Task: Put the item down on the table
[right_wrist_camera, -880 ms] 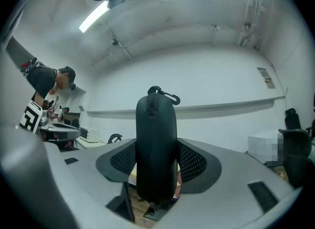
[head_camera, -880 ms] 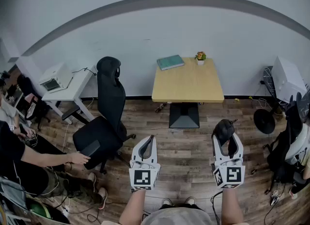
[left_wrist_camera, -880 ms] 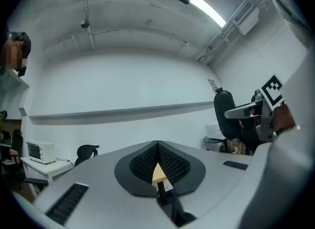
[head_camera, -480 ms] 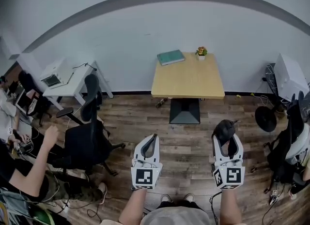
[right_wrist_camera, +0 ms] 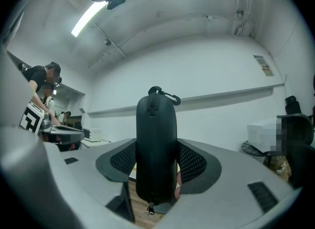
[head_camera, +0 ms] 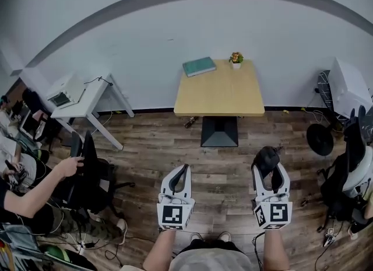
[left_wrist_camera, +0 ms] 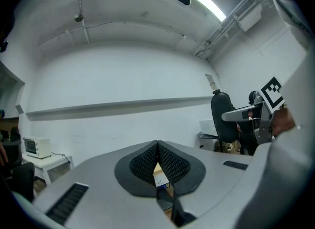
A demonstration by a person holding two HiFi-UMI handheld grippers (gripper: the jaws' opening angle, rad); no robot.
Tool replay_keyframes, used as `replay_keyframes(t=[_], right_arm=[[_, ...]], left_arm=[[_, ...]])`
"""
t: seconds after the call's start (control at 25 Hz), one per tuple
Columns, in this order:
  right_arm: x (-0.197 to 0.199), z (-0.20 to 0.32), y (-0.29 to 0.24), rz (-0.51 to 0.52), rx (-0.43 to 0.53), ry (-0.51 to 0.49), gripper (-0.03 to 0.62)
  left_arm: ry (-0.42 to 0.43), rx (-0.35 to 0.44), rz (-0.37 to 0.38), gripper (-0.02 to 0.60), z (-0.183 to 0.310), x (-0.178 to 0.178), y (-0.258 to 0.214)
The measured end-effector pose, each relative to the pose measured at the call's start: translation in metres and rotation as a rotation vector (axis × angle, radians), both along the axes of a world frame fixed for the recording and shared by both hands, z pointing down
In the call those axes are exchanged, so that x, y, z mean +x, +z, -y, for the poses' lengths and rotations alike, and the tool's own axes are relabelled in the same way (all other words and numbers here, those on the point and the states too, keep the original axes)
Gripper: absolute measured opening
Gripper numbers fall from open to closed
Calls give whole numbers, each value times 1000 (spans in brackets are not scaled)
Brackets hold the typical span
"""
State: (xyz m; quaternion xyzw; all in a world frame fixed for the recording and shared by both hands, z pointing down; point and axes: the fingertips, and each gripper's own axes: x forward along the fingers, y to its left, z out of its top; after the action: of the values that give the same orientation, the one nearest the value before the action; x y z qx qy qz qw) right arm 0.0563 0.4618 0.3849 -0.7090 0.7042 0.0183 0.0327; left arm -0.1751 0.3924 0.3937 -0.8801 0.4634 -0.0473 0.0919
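Observation:
A black zippered case (right_wrist_camera: 156, 147) with a carabiner loop on top stands upright between the jaws of my right gripper (right_wrist_camera: 156, 161), which is shut on it. In the head view the case (head_camera: 267, 159) shows at the tip of the right gripper (head_camera: 269, 173), over the wooden floor. My left gripper (head_camera: 179, 176) is beside it at the left, shut with nothing held; in the left gripper view its pads (left_wrist_camera: 157, 161) meet. The wooden table (head_camera: 220, 95) stands ahead against the white wall.
On the table lie a teal book (head_camera: 199, 66) and a small potted plant (head_camera: 236, 60). A person at the left holds a black office chair (head_camera: 87, 173). A white side table (head_camera: 78, 98) is at the far left. Chairs and a white box (head_camera: 347, 98) crowd the right.
The table has come a little nearer and shifted left in view. The person at the left has pulled the black office chair away to the left. Both grippers hold their pose.

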Motion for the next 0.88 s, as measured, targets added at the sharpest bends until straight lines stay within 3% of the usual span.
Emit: replay_keyframes(t=[0.48,0.88], right_arm=[[43,2,24,30,-37,-2,259],[47,78,23,-24,-61,7,258]], left_arm=[[13,-22,-5,8,5,48,18],[25,-34,-50,8,83,55,28]])
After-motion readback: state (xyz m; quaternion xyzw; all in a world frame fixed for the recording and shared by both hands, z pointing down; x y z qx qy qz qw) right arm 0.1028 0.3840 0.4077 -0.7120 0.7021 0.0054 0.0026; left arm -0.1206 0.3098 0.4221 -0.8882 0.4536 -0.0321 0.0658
